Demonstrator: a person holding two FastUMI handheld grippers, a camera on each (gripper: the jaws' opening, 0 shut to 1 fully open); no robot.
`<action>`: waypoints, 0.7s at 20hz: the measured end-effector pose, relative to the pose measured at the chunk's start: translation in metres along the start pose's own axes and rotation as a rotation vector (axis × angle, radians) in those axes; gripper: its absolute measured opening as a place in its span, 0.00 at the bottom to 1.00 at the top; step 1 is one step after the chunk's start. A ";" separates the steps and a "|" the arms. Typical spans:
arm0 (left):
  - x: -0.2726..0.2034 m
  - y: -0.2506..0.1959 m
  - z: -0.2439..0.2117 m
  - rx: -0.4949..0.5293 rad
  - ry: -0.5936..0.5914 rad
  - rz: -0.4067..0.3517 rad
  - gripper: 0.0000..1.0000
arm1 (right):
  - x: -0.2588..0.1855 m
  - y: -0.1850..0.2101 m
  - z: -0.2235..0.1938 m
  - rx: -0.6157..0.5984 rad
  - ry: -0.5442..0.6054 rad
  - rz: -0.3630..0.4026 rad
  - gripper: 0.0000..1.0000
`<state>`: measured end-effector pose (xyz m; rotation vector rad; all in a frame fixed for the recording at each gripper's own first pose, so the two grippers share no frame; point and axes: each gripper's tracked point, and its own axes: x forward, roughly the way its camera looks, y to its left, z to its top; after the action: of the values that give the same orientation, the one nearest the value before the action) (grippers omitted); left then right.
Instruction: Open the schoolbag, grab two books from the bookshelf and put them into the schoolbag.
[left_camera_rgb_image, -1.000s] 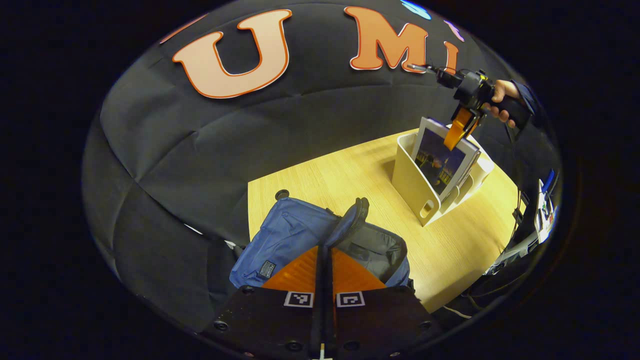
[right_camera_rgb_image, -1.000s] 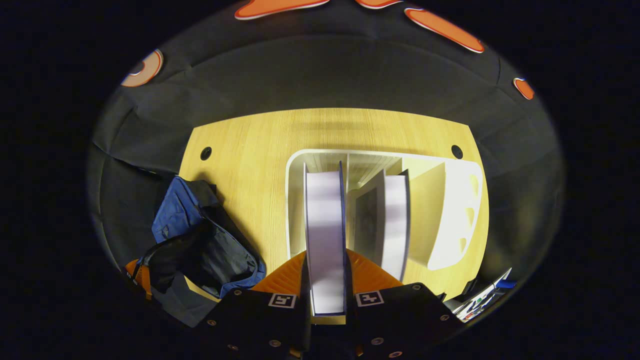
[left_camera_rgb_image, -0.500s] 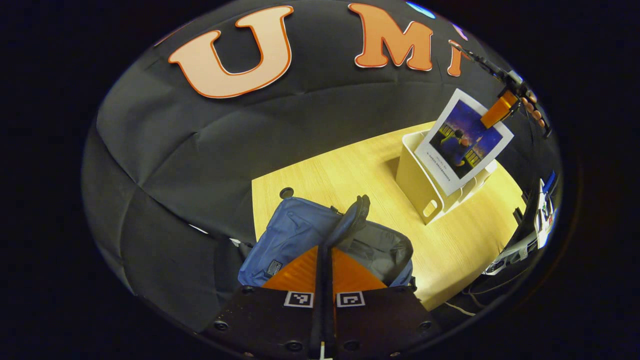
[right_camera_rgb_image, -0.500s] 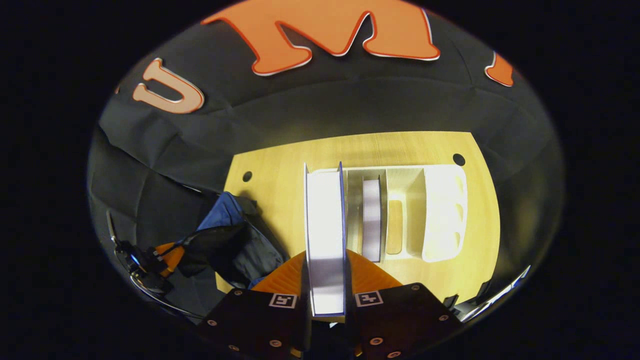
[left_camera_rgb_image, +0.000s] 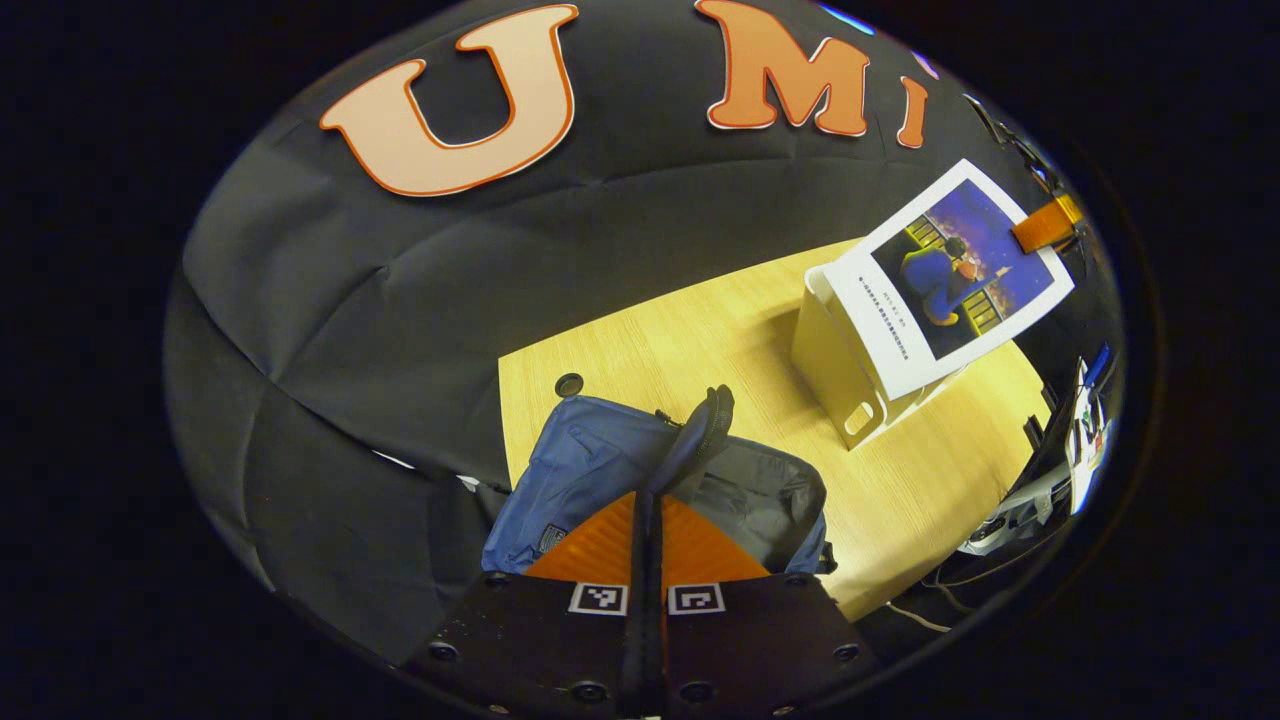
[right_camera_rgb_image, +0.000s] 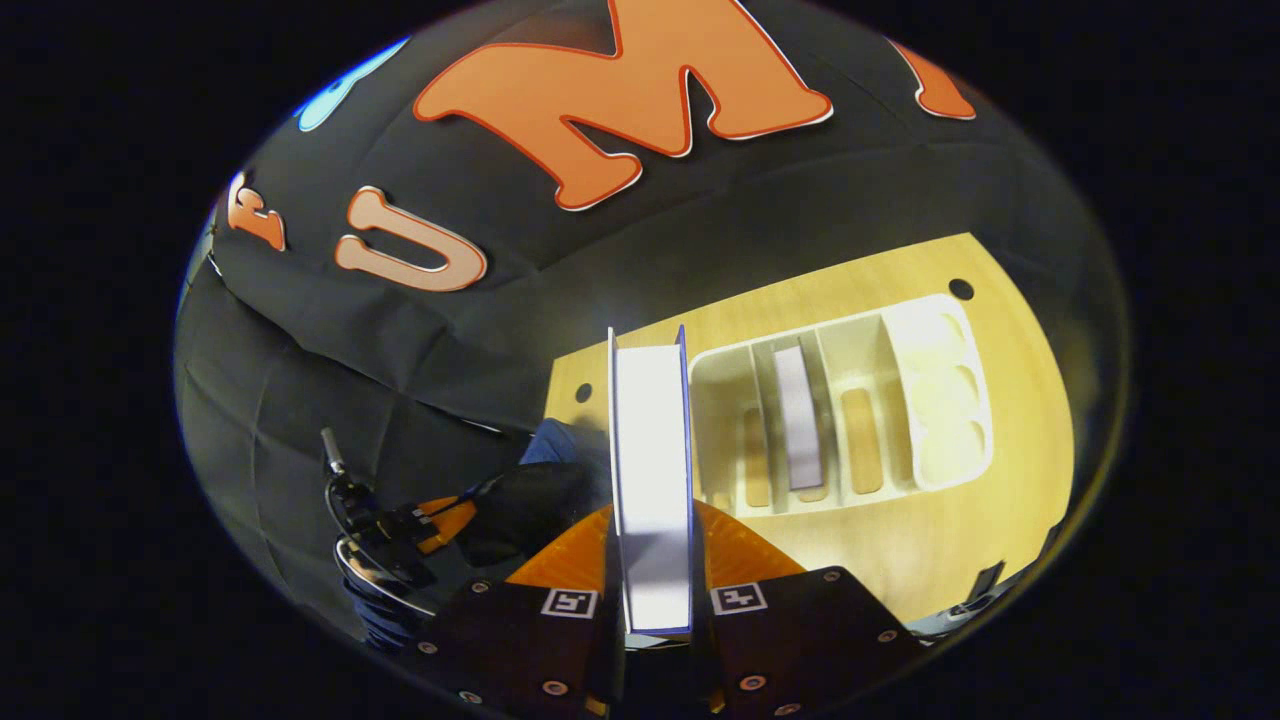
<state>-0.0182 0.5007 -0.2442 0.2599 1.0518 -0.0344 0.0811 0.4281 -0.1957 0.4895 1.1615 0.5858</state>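
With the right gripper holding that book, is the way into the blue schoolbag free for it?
Probably yes. The right gripper has the white-edged book lifted above the white bookshelf, and the left gripper holds the blue schoolbag open by its flap.

Light wooden counter (left_camera_rgb_image: 700, 340) with a bag and a book rack on it

The counter is pale yellow wood with a visible grain and two small round dark holes near its far edge, one toward each corner (right_camera_rgb_image: 961, 289). At one end, a blue fabric schoolbag (left_camera_rgb_image: 590, 460) with a grey lining stands open at the counter's edge, just by one of the holes (left_camera_rgb_image: 568, 384). Well apart from it, toward the other end, a cream plastic bookshelf (right_camera_rgb_image: 900, 400) with upright dividers sits directly on the wood; bare counter lies between the two. One slim white-edged book (right_camera_rgb_image: 797, 415) stands in a middle compartment of the bookshelf.
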 end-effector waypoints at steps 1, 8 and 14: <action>0.002 -0.002 0.002 0.001 0.006 -0.002 0.01 | 0.005 0.005 -0.008 0.008 -0.002 0.023 0.27; 0.004 -0.009 0.012 -0.007 0.018 -0.024 0.01 | 0.054 0.016 -0.068 0.122 0.032 0.119 0.25; 0.002 -0.017 0.017 -0.002 0.026 -0.042 0.01 | 0.101 0.036 -0.118 0.194 0.083 0.161 0.25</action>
<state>-0.0050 0.4802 -0.2417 0.2373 1.0830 -0.0679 -0.0082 0.5285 -0.2821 0.7354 1.2718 0.6401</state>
